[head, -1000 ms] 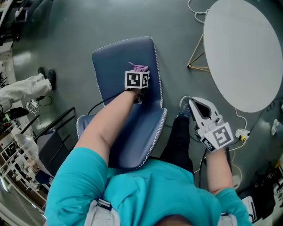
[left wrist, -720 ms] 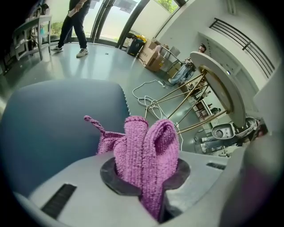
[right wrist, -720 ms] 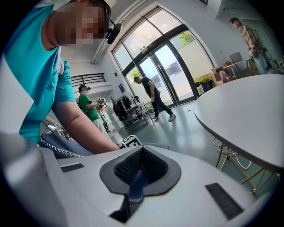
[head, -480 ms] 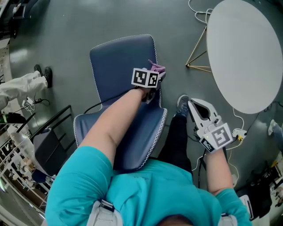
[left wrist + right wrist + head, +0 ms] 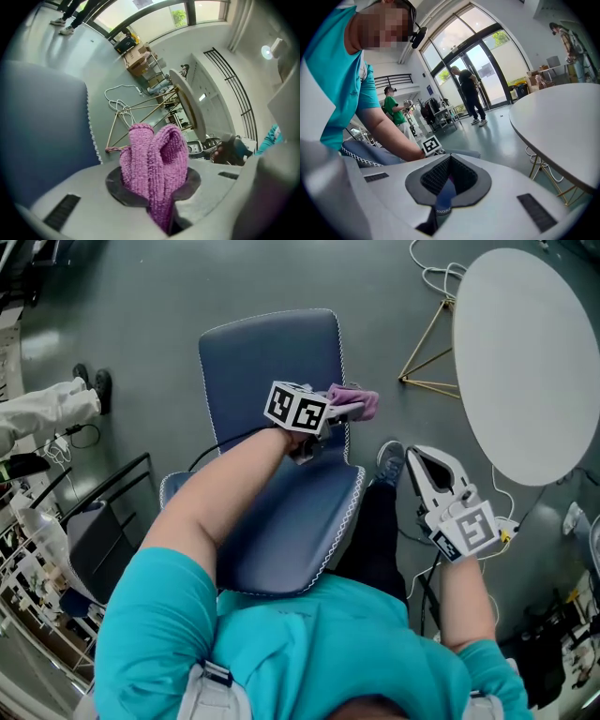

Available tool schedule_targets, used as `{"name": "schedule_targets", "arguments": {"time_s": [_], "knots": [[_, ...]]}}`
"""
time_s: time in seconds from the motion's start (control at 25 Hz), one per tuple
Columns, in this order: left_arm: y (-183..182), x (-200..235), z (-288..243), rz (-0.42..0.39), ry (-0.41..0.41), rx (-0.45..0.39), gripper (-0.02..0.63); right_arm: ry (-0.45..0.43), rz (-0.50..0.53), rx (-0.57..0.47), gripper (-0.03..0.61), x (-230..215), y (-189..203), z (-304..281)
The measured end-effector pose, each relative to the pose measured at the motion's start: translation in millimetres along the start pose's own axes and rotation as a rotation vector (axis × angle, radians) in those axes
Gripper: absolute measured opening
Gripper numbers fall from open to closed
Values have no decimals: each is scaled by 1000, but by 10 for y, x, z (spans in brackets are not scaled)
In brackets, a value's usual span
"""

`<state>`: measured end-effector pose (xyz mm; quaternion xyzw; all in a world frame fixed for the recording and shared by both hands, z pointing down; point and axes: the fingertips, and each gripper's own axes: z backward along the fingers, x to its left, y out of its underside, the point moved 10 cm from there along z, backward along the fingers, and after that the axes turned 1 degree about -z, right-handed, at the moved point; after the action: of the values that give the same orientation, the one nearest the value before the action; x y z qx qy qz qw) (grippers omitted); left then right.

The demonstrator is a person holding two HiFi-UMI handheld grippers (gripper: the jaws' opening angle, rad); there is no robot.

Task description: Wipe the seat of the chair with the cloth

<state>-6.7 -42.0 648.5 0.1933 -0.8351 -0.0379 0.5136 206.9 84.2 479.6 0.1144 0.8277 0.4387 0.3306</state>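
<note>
The blue padded chair [image 5: 272, 362] with white-stitched edges stands on the grey floor [image 5: 141, 296], directly in front of the person. At the chair's right edge, the pink knitted cloth [image 5: 356, 401] sits pinched between the jaws of the left gripper [image 5: 339, 411] and overhangs that edge. The right gripper [image 5: 424, 465] is off to the chair's right, clear of it, jaws together. Farther right of the chair stands the white round table [image 5: 525, 352], with its brass wire legs [image 5: 427, 357] between the tabletop and the chair. A black metal frame [image 5: 112, 512] lies to the chair's left.
</note>
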Motion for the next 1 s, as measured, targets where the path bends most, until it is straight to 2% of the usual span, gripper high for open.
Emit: {"name": "schedule_targets", "arguments": {"time_s": [0.12, 0.2, 0.36, 0.44, 0.56, 0.68, 0.8, 1.0], "knots": [[-108, 94, 757, -42, -71, -1, 64, -8, 11, 3, -2, 87, -78, -93], [-150, 249, 1377, -55, -157, -3, 64, -26, 24, 10, -2, 198, -143, -206], [-8, 562, 2531, -18, -344, -11, 64, -64, 60, 34, -2, 415, -276, -392], [148, 597, 2954, 14, -395, -15, 64, -76, 84, 45, -2, 482, -376, -427], [368, 516, 3535, 40, -424, -41, 64, -88, 123, 56, -2, 544, -596, -505], [576, 166, 4214, 76, -433, -124, 64, -94, 161, 55, -2, 710, -837, -577], [729, -470, 4773, 92, -429, -224, 64, -109, 197, 44, -2, 906, -977, -673], [829, -1675, 4849, 64, -327, -351, 64, -161, 222, 0, -2, 1153, -939, -932]]}}
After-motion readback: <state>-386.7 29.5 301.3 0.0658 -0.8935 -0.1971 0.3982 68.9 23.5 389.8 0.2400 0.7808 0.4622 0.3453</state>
